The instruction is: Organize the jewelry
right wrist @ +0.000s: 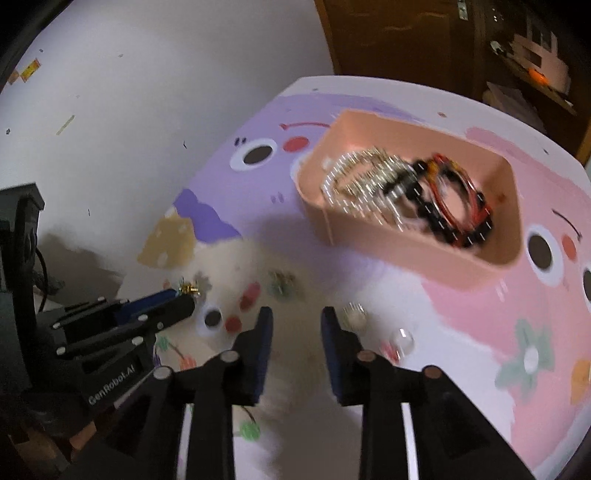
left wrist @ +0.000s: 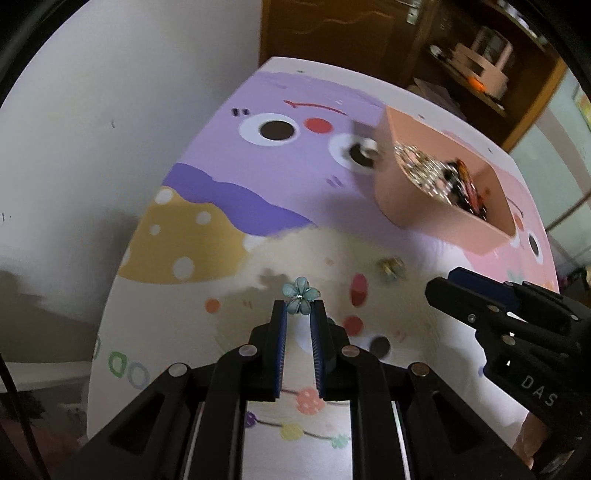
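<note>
My left gripper (left wrist: 300,308) is shut on a small teal flower earring (left wrist: 300,291) and holds it above the table; from the right wrist view its tip (right wrist: 184,295) shows the earring's gold back (right wrist: 189,288). A pink tray (left wrist: 391,177) at the far right holds a silver bracelet (left wrist: 421,168) and a black-and-red bracelet (left wrist: 465,184); it also shows in the right wrist view (right wrist: 369,236). A second flower earring (left wrist: 391,268) lies on the table, also seen blurred from the right wrist (right wrist: 281,283). My right gripper (right wrist: 296,317) is open and empty above the table.
The table (left wrist: 229,177) has a cartoon-print cover in purple, pink and cream. Two small pale pieces (right wrist: 354,314) (right wrist: 402,339) lie right of my right gripper. A small ring-like piece (left wrist: 369,147) lies left of the tray. A white wall is left, a dark wood cabinet (left wrist: 332,33) behind.
</note>
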Available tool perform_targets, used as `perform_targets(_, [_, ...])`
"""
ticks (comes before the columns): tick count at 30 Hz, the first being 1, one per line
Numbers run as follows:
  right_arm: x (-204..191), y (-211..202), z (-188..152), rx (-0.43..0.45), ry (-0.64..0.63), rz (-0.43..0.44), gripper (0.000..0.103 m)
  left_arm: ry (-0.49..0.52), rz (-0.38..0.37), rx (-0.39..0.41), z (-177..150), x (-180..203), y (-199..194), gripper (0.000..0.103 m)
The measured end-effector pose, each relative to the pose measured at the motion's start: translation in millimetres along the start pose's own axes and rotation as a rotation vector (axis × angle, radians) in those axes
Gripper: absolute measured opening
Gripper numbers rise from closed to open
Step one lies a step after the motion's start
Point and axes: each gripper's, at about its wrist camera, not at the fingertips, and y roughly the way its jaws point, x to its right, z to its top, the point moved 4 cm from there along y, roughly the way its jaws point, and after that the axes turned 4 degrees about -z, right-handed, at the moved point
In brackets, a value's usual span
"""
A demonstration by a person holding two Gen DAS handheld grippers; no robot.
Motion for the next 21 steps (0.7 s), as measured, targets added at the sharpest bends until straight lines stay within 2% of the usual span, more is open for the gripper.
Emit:
perform_targets(2, [-4.9, 8.2, 8.4, -0.006, -0.013, 0.016, 0.029, -0.014, 0.001, 0.003, 2.8, -5.3, 0.7, 0.011])
perform_targets(9, [-15.8, 37.7, 16.8, -0.054, -0.048, -0.01, 0.029, -0.045, -0.001, -0.006, 1.0, -16.9, 6.7, 0.011])
perform_targets(18, [-23.5, 45.8, 16.7, -0.037, -0.102, -0.069, 0.028, -0.049, -0.012, -0.011, -1.0, -17.8, 8.9, 0.011])
perform_targets(21, [-26.2, 46.5, 14.9, -0.025, -0.13, -0.11, 0.022, -0.044, -0.015, -0.013, -2.7, -15.8, 8.7, 0.011])
